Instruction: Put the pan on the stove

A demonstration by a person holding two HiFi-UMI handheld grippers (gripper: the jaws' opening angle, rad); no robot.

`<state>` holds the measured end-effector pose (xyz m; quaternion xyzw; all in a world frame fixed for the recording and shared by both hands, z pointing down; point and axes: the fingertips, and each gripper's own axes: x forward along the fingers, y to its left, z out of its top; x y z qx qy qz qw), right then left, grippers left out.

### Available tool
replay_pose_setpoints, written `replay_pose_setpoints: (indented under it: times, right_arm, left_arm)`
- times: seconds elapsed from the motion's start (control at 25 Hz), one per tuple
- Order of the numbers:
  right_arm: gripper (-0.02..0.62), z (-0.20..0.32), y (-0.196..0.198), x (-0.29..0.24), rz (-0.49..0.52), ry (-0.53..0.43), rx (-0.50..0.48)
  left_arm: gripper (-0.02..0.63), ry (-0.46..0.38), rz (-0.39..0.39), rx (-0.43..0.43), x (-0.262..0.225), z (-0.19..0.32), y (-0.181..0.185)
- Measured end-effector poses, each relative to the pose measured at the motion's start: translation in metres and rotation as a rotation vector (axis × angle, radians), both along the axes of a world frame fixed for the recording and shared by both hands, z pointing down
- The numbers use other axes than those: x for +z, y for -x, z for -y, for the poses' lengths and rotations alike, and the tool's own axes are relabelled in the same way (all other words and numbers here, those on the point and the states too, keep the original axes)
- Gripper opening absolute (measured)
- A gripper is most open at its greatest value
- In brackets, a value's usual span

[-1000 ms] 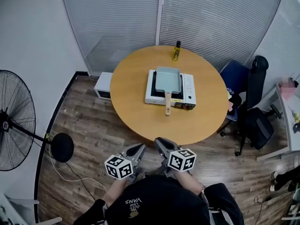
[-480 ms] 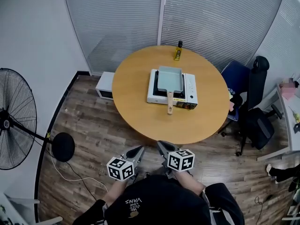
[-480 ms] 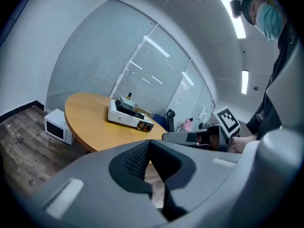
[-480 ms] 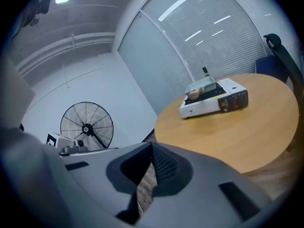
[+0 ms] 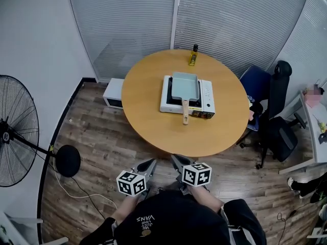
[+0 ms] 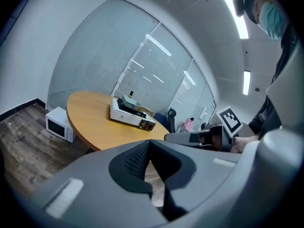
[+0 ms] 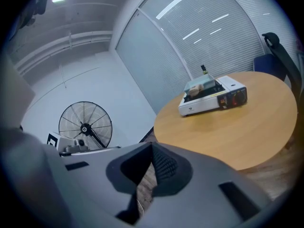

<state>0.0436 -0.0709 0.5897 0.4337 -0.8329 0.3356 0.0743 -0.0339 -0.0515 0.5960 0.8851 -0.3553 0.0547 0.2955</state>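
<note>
A grey-blue rectangular pan (image 5: 184, 85) with a wooden handle (image 5: 185, 114) rests on the white portable stove (image 5: 205, 99) at the middle of the round wooden table (image 5: 148, 111). The handle points toward me. Both grippers hang low in front of my body, well short of the table's near edge. My left gripper (image 5: 151, 162) is shut and holds nothing. My right gripper (image 5: 175, 158) beside it is also shut and holds nothing. From the left gripper (image 6: 149, 142) the stove (image 6: 126, 116) looks far off. The right gripper (image 7: 152, 145) sees the stove (image 7: 213, 100) and pan (image 7: 198, 86) across the tabletop.
A yellow bottle (image 5: 192, 56) stands at the table's far edge. A white microwave (image 5: 113, 93) sits on the wooden floor left of the table. A standing fan (image 5: 15, 131) is at the far left. Office chairs (image 5: 276, 119) crowd the right side.
Both grippers have drifted slightly in front of my body. The pan and the stove have not moved.
</note>
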Motion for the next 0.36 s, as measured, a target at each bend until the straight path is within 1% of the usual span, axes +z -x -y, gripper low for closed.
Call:
replay_pose_setpoints:
  times: [0.36]
  right_arm:
    - [0.012,0.0043,-0.0009,0.0011,-0.002,0.003,-0.003]
  left_arm:
    - [0.009,0.006,-0.009,-0.01,0.0007,0.0053,-0.0005]
